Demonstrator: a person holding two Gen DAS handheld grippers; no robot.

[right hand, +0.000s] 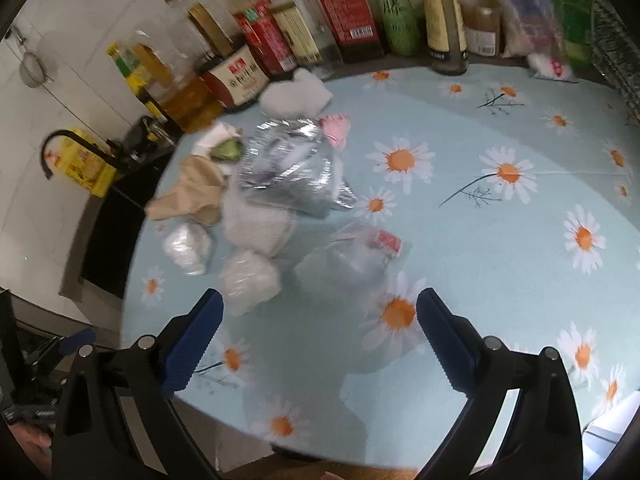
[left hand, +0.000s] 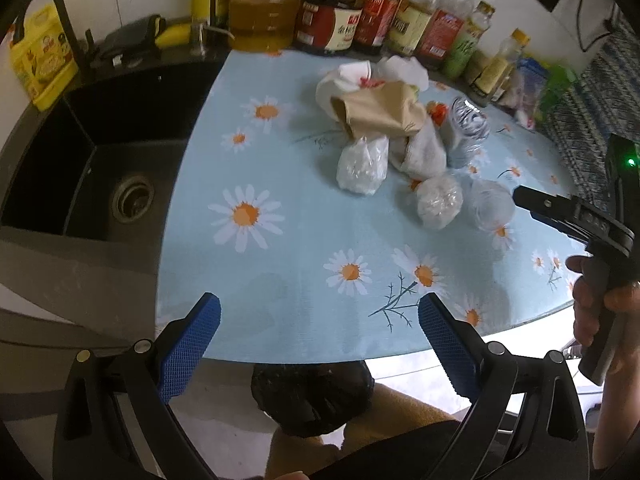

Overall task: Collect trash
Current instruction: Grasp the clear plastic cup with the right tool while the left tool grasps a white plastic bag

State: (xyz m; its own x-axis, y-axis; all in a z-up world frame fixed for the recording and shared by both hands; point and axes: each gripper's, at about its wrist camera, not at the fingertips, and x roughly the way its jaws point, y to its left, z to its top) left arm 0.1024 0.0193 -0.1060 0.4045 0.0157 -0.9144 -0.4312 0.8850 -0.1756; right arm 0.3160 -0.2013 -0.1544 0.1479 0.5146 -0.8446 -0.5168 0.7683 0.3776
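Observation:
A heap of trash lies on the daisy-print tablecloth: a crumpled brown paper bag, white tissues, clear plastic bags and a crushed foil container. My left gripper hangs open over the table's near edge, short of the heap, with nothing between its blue pads. In the right wrist view the foil container, the brown bag and clear plastic bags lie just ahead of my right gripper, which is open and empty. A hand holds the right gripper's body.
A black sink with a drain and tap lies left of the table. Sauce and oil bottles line the back edge by the wall. A black bag-lined bin sits below the table's front edge. Snack packets stand at the back right.

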